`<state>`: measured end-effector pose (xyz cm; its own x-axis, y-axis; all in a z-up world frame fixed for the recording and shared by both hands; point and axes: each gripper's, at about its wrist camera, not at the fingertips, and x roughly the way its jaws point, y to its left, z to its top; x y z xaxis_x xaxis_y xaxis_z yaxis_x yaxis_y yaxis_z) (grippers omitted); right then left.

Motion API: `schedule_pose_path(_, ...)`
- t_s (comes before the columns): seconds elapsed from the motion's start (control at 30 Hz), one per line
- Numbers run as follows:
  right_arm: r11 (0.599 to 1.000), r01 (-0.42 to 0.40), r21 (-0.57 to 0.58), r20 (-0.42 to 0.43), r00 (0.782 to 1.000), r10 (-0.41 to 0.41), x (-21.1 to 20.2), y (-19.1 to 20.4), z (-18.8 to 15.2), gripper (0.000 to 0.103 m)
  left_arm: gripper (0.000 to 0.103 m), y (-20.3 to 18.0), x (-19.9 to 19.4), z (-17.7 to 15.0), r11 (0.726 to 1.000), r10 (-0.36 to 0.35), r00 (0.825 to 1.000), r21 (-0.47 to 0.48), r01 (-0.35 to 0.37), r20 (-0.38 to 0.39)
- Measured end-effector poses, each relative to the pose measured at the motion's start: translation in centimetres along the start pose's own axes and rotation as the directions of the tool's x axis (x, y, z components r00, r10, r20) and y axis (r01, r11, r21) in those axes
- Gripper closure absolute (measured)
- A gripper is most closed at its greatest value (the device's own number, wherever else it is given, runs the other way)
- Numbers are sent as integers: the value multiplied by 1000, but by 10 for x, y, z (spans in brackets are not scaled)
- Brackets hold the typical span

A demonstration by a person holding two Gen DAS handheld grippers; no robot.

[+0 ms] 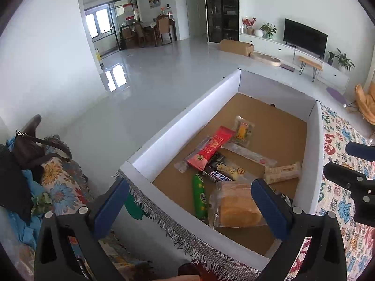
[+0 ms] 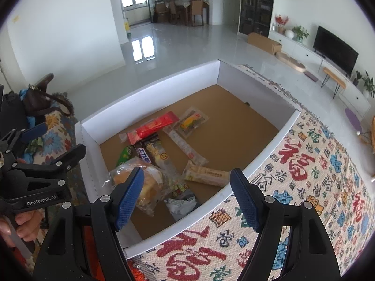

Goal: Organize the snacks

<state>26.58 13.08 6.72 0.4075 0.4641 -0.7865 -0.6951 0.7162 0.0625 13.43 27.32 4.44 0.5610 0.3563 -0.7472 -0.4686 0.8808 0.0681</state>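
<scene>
The white-walled cardboard box (image 2: 150, 86) is sitting on a patterned woven cloth (image 2: 316, 175), and every snack in view is already lying on its brown floor, so the step in hand is probably a release just made or a fresh pick about to begin. To do it well, I would be keeping both tools above the box walls and coming down straight over one packet, not dragging across the loose pile. The left tool (image 1: 189, 207) is hanging spread wide with nothing between its pads, above the near corner of the box; the bagged bread (image 1: 234, 207) is lying just under it by the near wall. The right tool (image 2: 187, 199) is also standing spread and empty, straddling the box's near right wall, with the beige biscuit packet (image 2: 206, 174) just inside.
</scene>
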Motion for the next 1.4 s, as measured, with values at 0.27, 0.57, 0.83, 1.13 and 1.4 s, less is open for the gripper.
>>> schedule_pose_path(0.27,1000,-9,28,-25,1000,10,3,-2,4,24,0,3,7,4,999,-44,998,-15,43,-46)
schedule_pose_path(0.57,999,-9,32,-33,999,10,4,0,7,24,0,1,6,5,999,-37,998,-15,36,-44)
schedule_pose_path(0.83,999,-5,35,-55,998,7,7,-2,7,24,0,1,4,7,999,-37,999,-14,36,-40)
schedule_pose_path(1.13,999,2,43,-62,998,1,9,-3,6,24,0,0,3,9,999,-40,998,-15,39,-43)
schedule_pose_path(1.4,999,0,41,-62,998,2,10,-1,6,24,0,1,6,9,999,-36,998,-22,35,-53)
